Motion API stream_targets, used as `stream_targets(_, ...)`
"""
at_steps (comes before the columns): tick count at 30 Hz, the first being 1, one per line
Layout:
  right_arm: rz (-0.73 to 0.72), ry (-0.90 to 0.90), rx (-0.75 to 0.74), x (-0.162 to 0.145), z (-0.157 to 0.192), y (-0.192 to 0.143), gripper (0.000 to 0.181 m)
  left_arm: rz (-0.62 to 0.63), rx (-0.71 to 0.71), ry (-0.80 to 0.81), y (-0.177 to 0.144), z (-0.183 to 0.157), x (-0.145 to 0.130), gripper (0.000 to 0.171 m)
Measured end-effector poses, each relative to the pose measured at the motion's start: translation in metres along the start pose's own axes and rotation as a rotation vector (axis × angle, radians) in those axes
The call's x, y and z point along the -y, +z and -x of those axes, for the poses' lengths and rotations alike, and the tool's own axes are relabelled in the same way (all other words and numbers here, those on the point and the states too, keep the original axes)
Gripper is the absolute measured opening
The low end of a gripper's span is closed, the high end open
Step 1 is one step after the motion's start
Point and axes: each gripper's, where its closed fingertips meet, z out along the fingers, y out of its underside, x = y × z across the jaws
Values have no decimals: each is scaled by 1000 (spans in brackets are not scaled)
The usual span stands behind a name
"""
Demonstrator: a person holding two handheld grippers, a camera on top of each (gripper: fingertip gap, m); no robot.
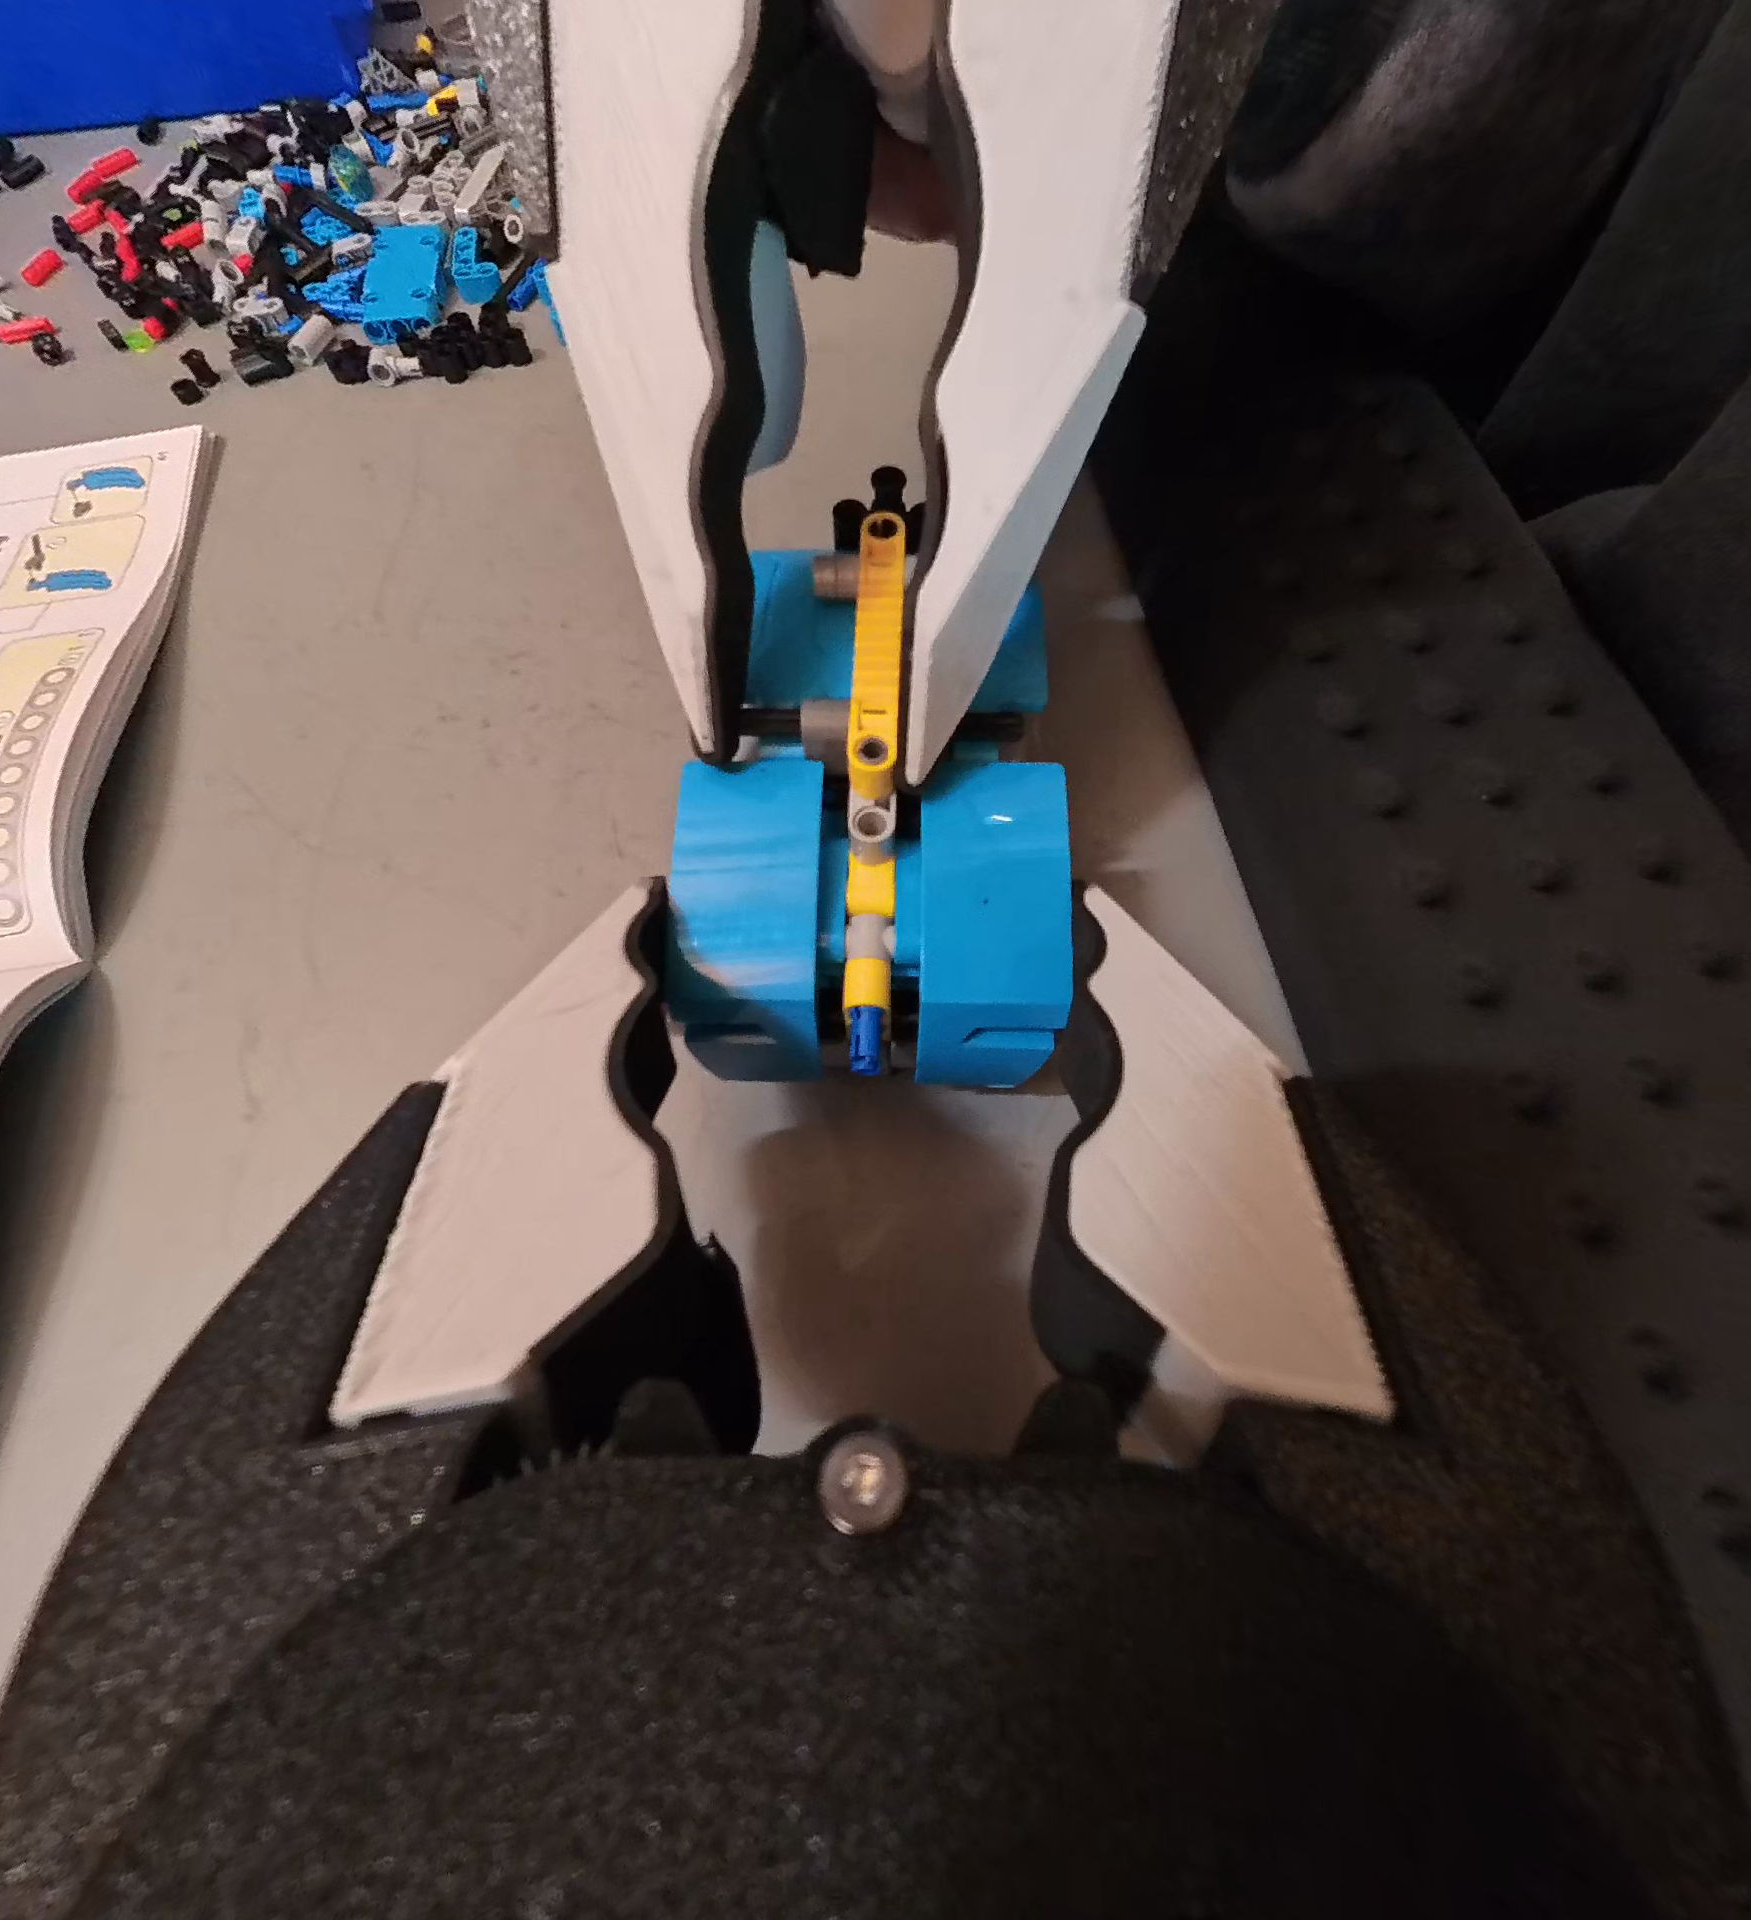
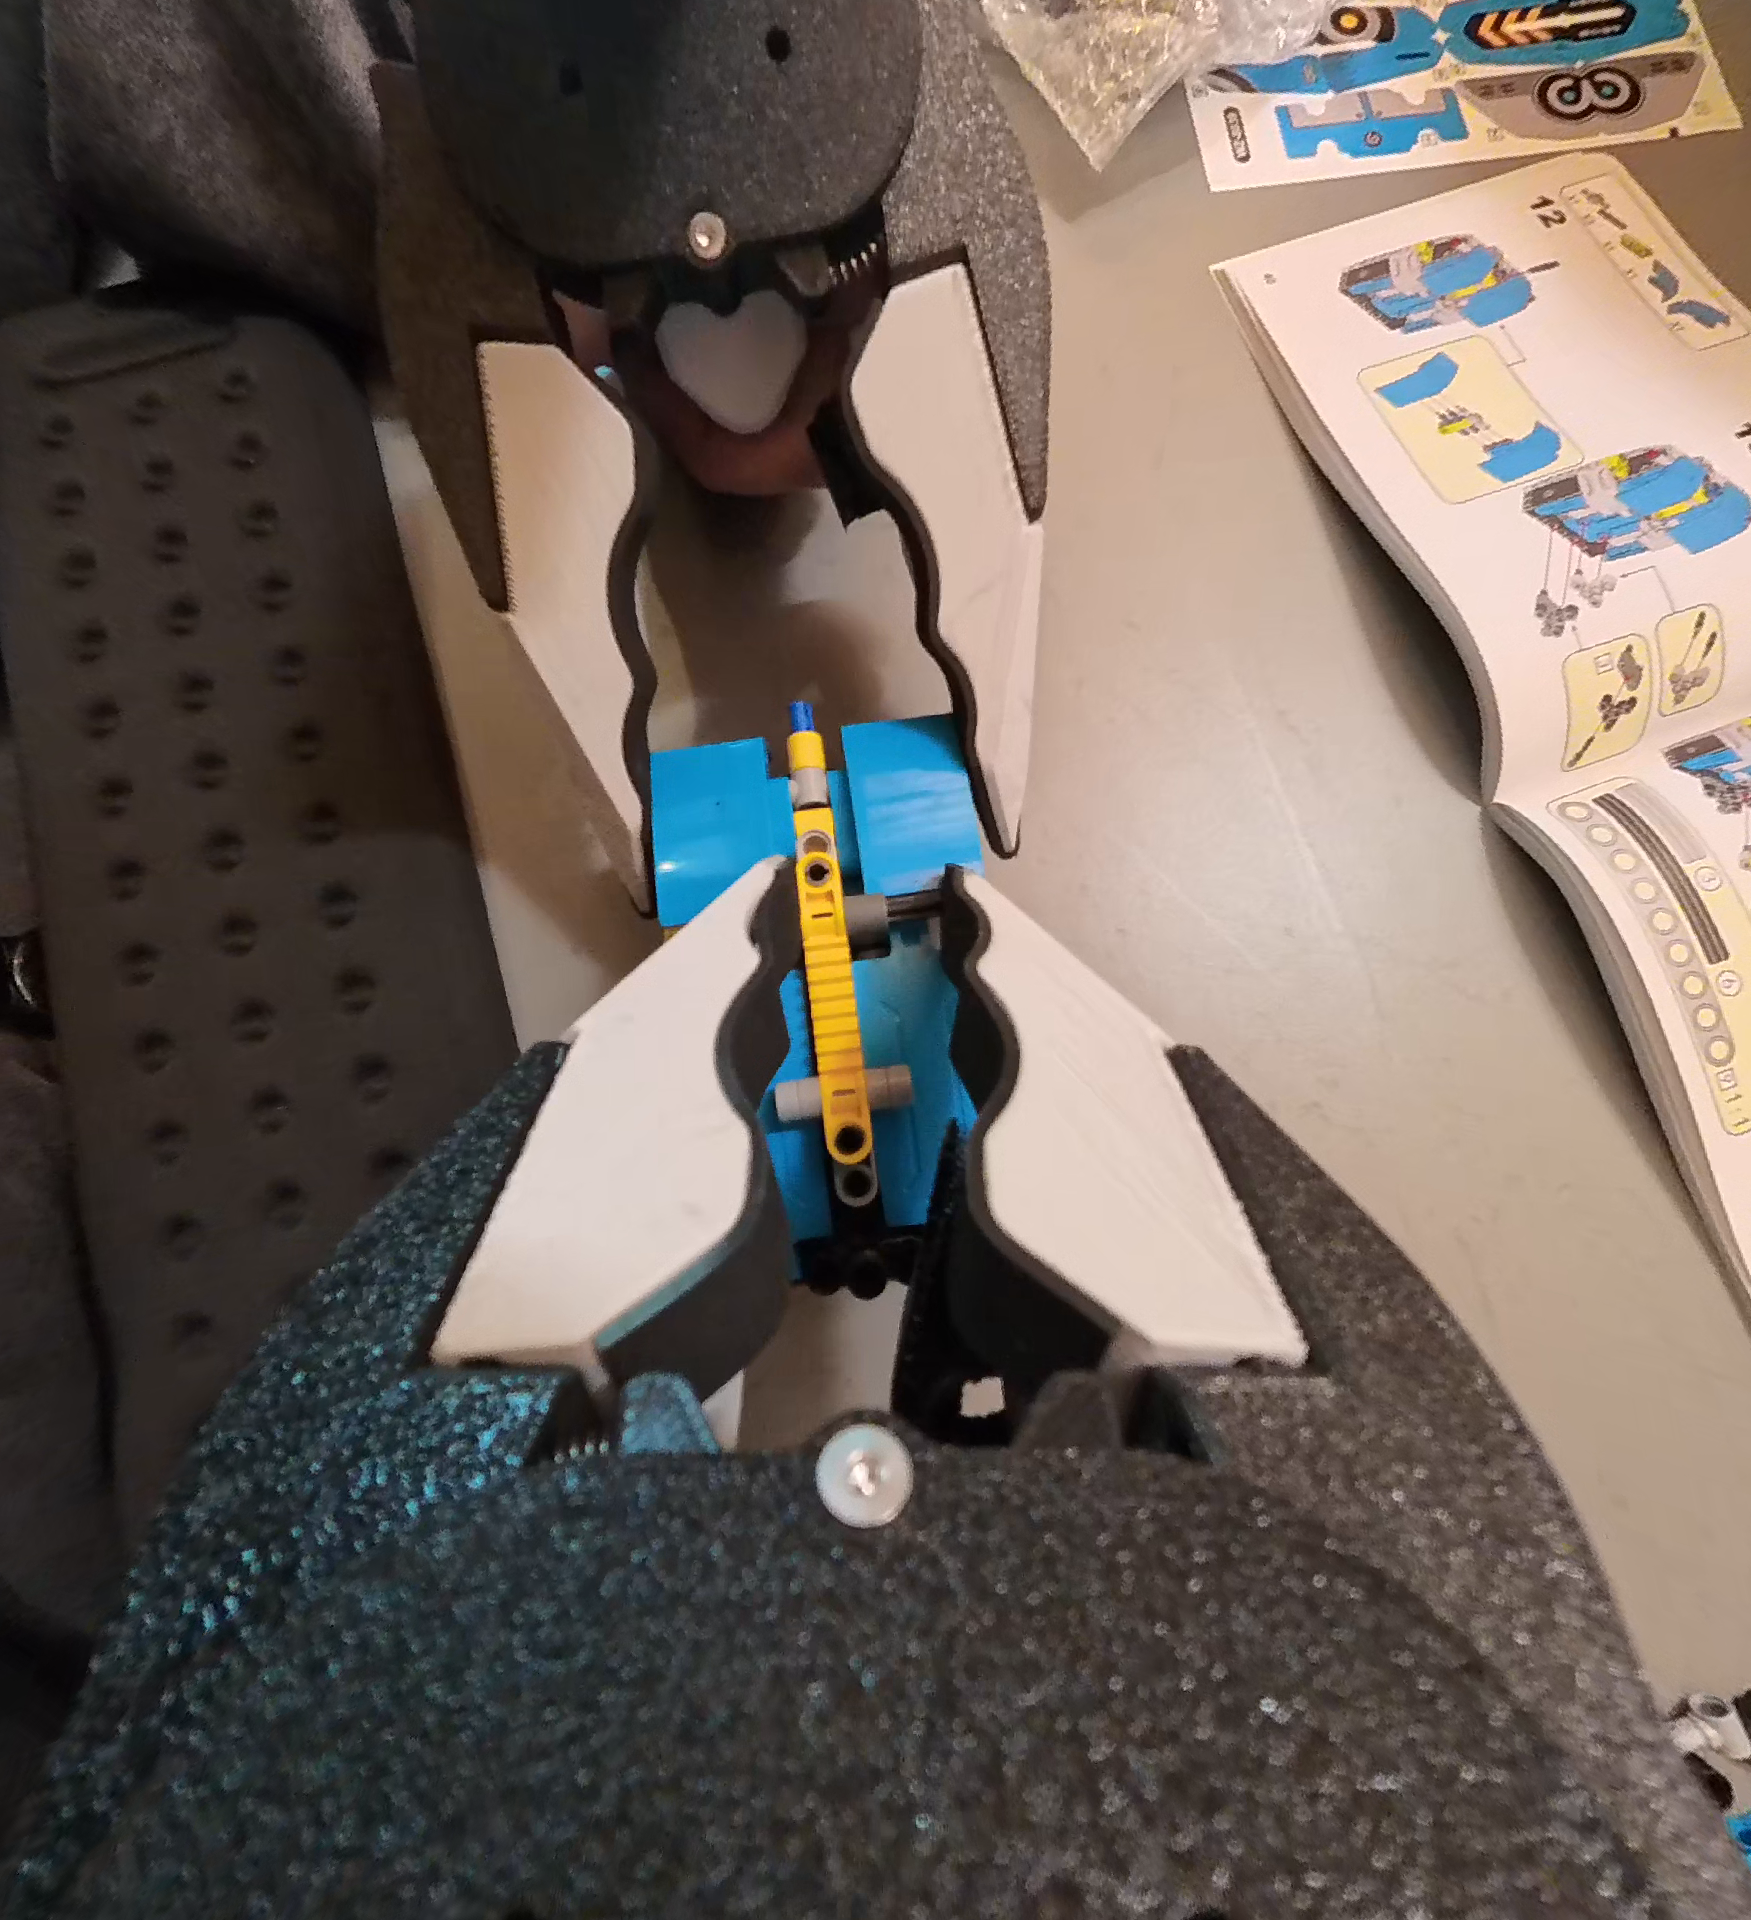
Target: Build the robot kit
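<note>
Blue brick assembly with yellow toothed beam, frame centre: left tongs and right tongs both pinch it.

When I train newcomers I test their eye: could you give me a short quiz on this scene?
1. True or false: the left hand-held gripper clamps the blue model from both sides.
2. The toothed beam between the fingers of the right hand-held gripper is: A red, B yellow, C green.
3. In the left wrist view, what lies beyond the open booklet?
Key: 1 true; 2 B; 3 a pile of loose pieces.
</note>
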Motion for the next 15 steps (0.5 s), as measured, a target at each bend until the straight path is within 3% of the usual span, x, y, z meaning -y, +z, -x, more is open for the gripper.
stream_targets(15,-5,-5,-3,0,0,0,26,1,-5,-1,0,0,0,75)
